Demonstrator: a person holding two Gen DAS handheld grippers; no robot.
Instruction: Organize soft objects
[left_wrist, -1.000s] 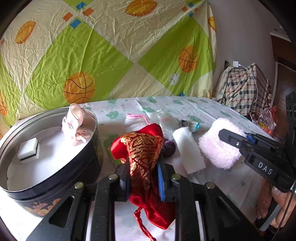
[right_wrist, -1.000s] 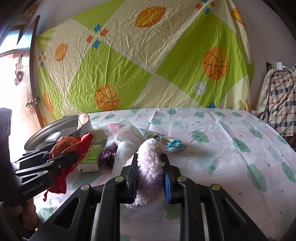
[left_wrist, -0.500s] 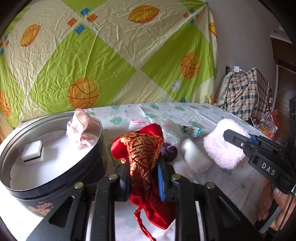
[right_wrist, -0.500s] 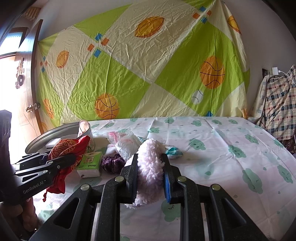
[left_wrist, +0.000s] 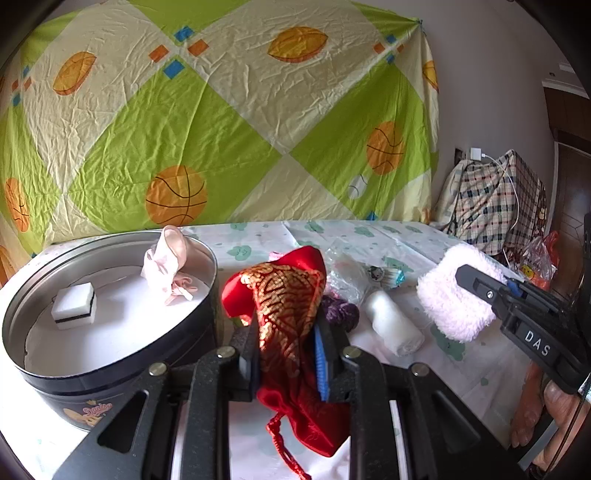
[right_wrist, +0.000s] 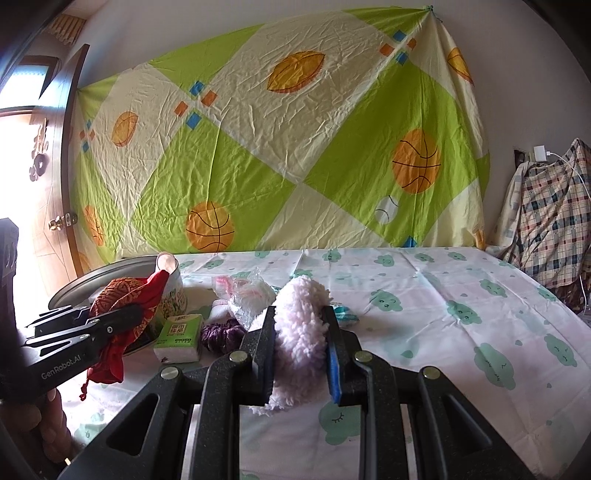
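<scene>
— Reading anything on the tools?
— "GenRobot.AI" on the left gripper (right_wrist: 122, 321), "DAS" on the right gripper (left_wrist: 476, 280).
— What do they hold?
— The left one is clamped on a red pouch (left_wrist: 288, 317) with gold pattern, just beside the round tin (left_wrist: 122, 369). The right one squeezes a pink fluffy cloth (right_wrist: 301, 325) above the bedsheet (right_wrist: 443, 295).
— Other writing?
— A green tissue pack (right_wrist: 179, 338) has print too small to read; the tin's gold lettering is partly hidden.

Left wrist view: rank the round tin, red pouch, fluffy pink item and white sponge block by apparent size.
1. round tin
2. red pouch, though held close to the camera, which inflates it
3. fluffy pink item
4. white sponge block
</scene>
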